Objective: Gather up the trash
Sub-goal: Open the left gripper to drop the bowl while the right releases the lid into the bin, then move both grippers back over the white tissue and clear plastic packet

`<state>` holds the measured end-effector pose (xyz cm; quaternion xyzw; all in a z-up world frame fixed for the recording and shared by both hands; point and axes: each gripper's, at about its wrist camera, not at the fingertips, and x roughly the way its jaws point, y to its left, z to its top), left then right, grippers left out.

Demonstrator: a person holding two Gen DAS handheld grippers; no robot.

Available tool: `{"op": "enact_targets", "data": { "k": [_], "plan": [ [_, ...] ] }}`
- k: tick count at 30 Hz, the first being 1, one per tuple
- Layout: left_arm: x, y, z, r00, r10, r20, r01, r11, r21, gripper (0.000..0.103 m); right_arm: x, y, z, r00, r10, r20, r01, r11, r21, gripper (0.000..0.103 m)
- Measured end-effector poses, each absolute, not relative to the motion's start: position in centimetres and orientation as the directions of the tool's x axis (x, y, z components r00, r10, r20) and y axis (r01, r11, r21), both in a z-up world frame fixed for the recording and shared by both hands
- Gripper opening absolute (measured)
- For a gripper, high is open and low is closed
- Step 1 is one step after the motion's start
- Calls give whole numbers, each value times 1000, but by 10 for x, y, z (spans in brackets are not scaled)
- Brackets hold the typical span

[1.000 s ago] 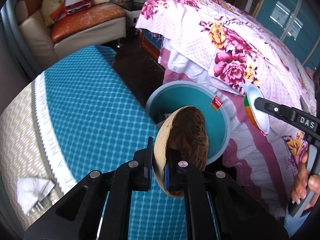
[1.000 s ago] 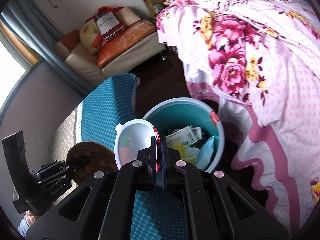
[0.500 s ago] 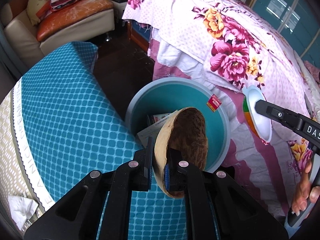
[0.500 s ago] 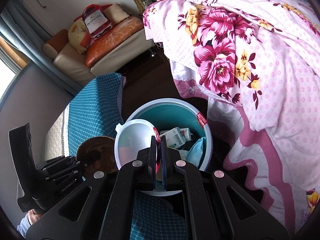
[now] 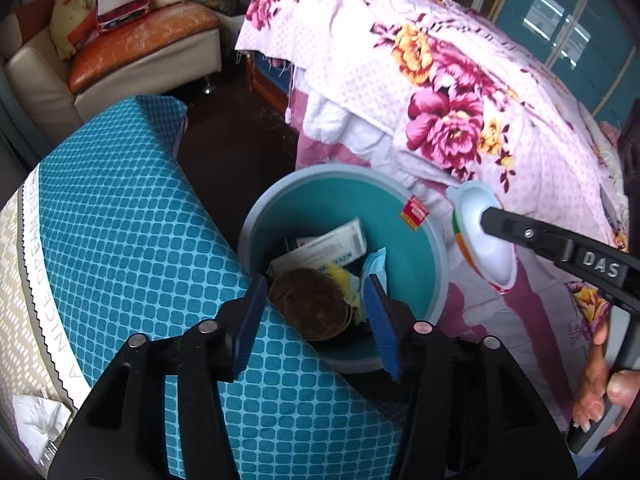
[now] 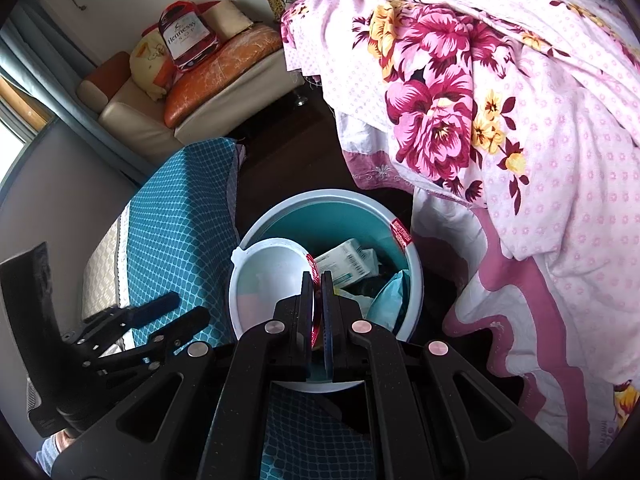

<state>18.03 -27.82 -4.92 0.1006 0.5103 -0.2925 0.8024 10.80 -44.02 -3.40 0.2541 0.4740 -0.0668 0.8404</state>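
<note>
The coconut shell [image 5: 314, 304] lies in the bin [image 5: 436, 248], on top of a carton [image 5: 332, 246], a blue packet [image 5: 376, 264] and some yellow scraps; that piece of trash is collected. Directly above it the left gripper [image 5: 316, 316] hangs with its jaws spread and nothing between them, having just been opening; the shell sits below the gap, clear of both pads.

The white cup [image 6: 268, 280] is the piece in hand now. The right gripper [image 6: 317, 304] has its jaws clenched on the cup's rim, near the red-edged lip, and holds the cup over the near left part of the bin's mouth. In the left view the same cup appears at the bin's right edge, over the bedspread [image 5: 440, 92] side. It is not yet dropped; by my reading only a release remains for it.

More is left beyond that. A crumpled white tissue [image 5: 38, 426] lies on the mattress [image 5: 132, 224] at the left view's lower left corner, well apart from the bin, and looks like the next thing to fetch. Whether other trash lies elsewhere cannot be told from these views.
</note>
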Motion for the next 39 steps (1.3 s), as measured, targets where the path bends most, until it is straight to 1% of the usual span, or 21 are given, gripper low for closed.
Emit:
{"op": "enact_targets", "data": {
  "k": [1,2,3,4,6,8,13,20,21,24,25,27,28,31,32,33,35,36,37,39],
  "plan": [
    [179,-275,-46,309,-376,-874,568,810,-148,57,108,-440,-34,541,128,-831,353,863,362,4],
    [178,-273,-44,312,-380,-871,564,812,-151,62,108,-439,-33,540,126,-832,353,863,360,4],
    [177,-270,-42,319,-383,-867,561,814,-153,68,108,-438,-33,539,125,-833,354,864,359,4],
    [174,-265,-39,333,-385,-861,555,818,-151,71,108,-437,-32,538,123,-834,353,866,355,4],
    [171,-258,-35,353,-387,-852,546,825,-149,83,109,-435,-31,535,121,-836,350,869,349,4],
    [169,-249,-33,360,-390,-847,533,832,-157,86,111,-431,-31,530,119,-840,346,874,342,4],
    [168,-222,-33,368,-386,-846,493,852,-174,87,118,-423,-32,519,114,-847,336,884,325,4],
    [172,-186,-40,362,-394,-845,420,878,-230,87,132,-399,-31,496,130,-859,292,906,306,4],
    [172,-183,-40,362,-397,-843,415,879,-236,87,135,-395,-32,486,132,-864,287,910,300,7],
    [171,-172,-39,365,-405,-838,406,880,-249,87,139,-388,-34,472,139,-871,289,909,301,10],
    [171,-169,-38,366,-407,-837,404,879,-252,88,141,-385,-34,466,141,-873,293,907,303,12],
    [170,-163,-37,367,-408,-836,401,880,-254,90,142,-380,-34,461,129,-878,296,911,289,38],
    [169,-159,-37,369,-408,-835,398,881,-255,91,142,-377,-33,462,124,-878,293,913,283,42],
    [167,-147,-38,375,-407,-833,383,886,-261,91,142,-369,-32,455,135,-880,289,912,289,49],
    [168,-145,-38,374,-406,-834,379,888,-262,92,143,-368,-31,454,137,-880,288,913,291,58],
    [167,-141,-39,374,-404,-835,372,890,-264,92,143,-365,-29,455,136,-880,282,915,287,63],
    [165,-132,-39,377,-401,-835,362,893,-266,92,142,-358,-26,454,135,-881,266,923,278,65],
    [163,-128,-39,379,-400,-834,357,895,-267,92,143,-355,-24,454,138,-880,261,924,279,69],
    [161,-123,-38,383,-398,-834,352,897,-266,92,142,-351,-21,455,141,-879,254,926,279,70],
    [157,-111,-36,396,-388,-832,342,904,-258,92,142,-341,-17,455,145,-879,240,930,278,71]
  ]
}}
